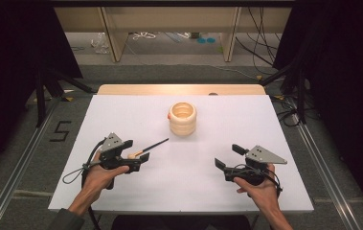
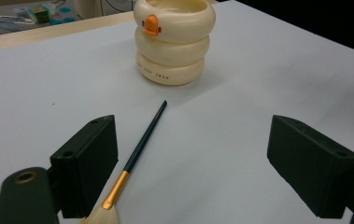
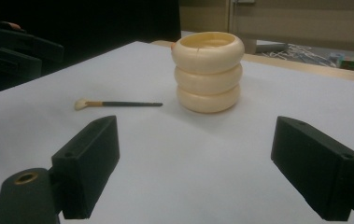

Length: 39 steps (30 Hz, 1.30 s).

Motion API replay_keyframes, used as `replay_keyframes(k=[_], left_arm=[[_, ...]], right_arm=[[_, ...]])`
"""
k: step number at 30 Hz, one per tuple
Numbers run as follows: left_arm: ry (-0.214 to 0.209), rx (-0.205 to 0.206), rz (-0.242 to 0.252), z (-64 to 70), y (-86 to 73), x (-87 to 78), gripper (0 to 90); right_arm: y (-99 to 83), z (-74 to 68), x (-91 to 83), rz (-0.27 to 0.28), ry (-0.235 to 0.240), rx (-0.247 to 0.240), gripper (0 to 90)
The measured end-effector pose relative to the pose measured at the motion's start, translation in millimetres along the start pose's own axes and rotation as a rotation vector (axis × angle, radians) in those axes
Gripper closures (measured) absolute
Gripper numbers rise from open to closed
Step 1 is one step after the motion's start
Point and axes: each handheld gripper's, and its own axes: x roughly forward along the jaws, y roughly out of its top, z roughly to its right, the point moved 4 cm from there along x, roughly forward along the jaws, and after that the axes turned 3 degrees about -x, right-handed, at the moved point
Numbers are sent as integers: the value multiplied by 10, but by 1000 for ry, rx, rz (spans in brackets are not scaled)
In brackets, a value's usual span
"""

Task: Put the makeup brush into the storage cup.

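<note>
The brush [image 2: 139,148] lay flat on the surface [image 1: 193,167], just before the cup [image 1: 182,119]. It looked light, thin and stiff-handled, best pinched mid-handle. The left hand-held gripper [image 1: 138,155] straddled it wide open; the right hand-held gripper [image 1: 227,155] gaped empty.

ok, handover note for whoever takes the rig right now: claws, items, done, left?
Left claw: open, empty, jaws straddling the brush, which lies flat on the white table, bristles nearest the claw.
Right claw: open, empty, resting apart at the right side, facing the cup.
Duck cup: upright mid-table, beyond the brush tip, not touching it.
Done: nothing grasped yet.
Left: likely close on the brush, lift, and drop it in the cup.
</note>
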Motion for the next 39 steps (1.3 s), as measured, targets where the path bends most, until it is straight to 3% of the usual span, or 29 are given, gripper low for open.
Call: replay_keyframes(k=[2, 6, 8, 10, 11, 14, 15, 16, 17, 21, 24, 27, 29, 30, 34, 39], left_arm=[[-5, 33, -47, -30, 45, 43, 167], [-18, 47, -92, -41, 75, 115, 167], [-18, 80, -131, -56, 92, 147, 161], [-33, 71, -148, -57, 111, 189, 160], [-31, 100, -174, -86, 122, 197, 160], [-8, 85, -190, -128, 146, 264, 162], [-2, 89, -199, -137, 145, 284, 160], [4, 118, -229, -152, 142, 285, 160], [-10, 133, -249, -160, 143, 298, 161], [-26, 131, -283, -152, 172, 377, 172], [-19, 172, -325, -154, 174, 434, 184], [-32, 186, -371, -167, 185, 479, 187], [-36, 217, -403, -183, 187, 507, 189], [-34, 207, -411, -184, 181, 524, 191], [-33, 233, -454, -218, 191, 582, 198], [-27, 217, -487, -265, 210, 670, 212]], right_arm=[[-8, -11, 8, -7, 3, 4, 163], [-7, -9, 14, -1, 1, -14, 167], [-11, -17, 13, -12, -3, -13, 169], [-9, -25, 32, 5, 4, -17, 169], [-9, -25, 32, 5, 4, -17, 169], [-16, -29, 32, -12, 3, -18, 170], [-19, -43, 35, -13, 15, -14, 174], [-19, -43, 35, -13, 15, -14, 174], [-19, -44, 23, -21, 16, -20, 175], [-21, -52, 29, -25, 20, -19, 176], [-26, -70, 41, -21, 27, -19, 181], [-26, -76, 29, -38, 32, -28, 183], [-26, -86, 59, -13, 47, -20, 183], [-27, -88, 60, -13, 49, -21, 184], [-30, -92, 60, -16, 53, -22, 189], [-34, -95, 52, -35, 52, -37, 192]])
